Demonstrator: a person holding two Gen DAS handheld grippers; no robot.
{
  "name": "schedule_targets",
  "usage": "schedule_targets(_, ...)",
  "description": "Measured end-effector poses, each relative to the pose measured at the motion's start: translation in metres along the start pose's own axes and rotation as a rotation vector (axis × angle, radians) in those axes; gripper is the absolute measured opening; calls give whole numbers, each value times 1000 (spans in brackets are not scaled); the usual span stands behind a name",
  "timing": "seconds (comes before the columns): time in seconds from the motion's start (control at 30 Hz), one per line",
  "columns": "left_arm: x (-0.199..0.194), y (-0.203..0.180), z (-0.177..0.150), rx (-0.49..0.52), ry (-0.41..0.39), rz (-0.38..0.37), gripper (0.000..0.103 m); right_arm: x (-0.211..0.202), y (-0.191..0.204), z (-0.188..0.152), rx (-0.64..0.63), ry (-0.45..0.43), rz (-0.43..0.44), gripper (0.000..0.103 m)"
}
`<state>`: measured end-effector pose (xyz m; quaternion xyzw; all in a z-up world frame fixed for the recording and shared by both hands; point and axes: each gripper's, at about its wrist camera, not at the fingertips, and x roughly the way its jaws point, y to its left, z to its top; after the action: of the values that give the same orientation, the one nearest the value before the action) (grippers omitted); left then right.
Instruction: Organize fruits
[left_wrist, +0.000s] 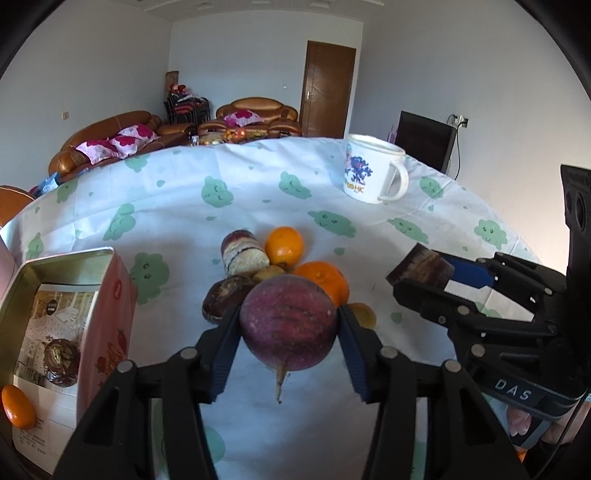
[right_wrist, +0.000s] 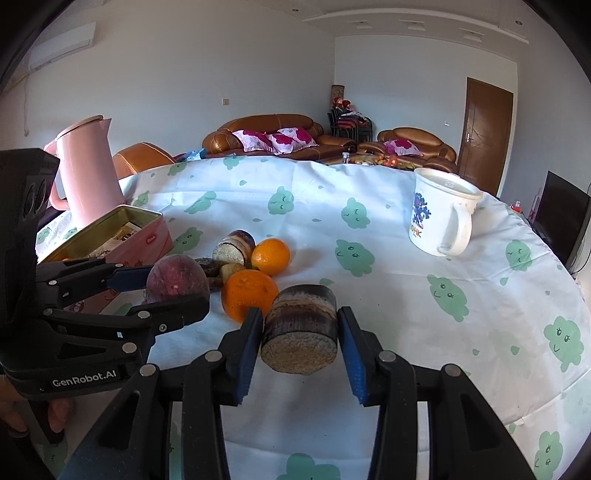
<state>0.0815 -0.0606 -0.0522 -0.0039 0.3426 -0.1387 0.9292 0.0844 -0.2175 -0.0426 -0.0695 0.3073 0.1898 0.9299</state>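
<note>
My left gripper (left_wrist: 289, 328) is shut on a round purple fruit (left_wrist: 288, 325) with a thin stem, held above the tablecloth. My right gripper (right_wrist: 300, 330) is shut on a short dark sugarcane piece (right_wrist: 300, 330); it also shows in the left wrist view (left_wrist: 421, 267). On the cloth lie two oranges (left_wrist: 284, 246) (left_wrist: 325, 282), another sugarcane piece (left_wrist: 242, 254), a dark water chestnut (left_wrist: 221, 301) and small yellowish fruits (left_wrist: 267, 274). An open pink tin (left_wrist: 66, 328) at left holds a dark chestnut (left_wrist: 62, 362) and a small orange fruit (left_wrist: 17, 406).
A white printed mug (right_wrist: 439, 218) stands at the back right of the round table (right_wrist: 480, 295). A pink kettle (right_wrist: 88, 170) stands behind the tin (right_wrist: 122, 236). Sofas, a door and a dark screen lie beyond the table.
</note>
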Motion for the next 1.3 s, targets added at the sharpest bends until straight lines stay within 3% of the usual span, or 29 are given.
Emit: schedule_targets(1.3, -34, -2, -3, 15, -176, 71, 54, -27, 3, -3, -5, -141, 11, 42)
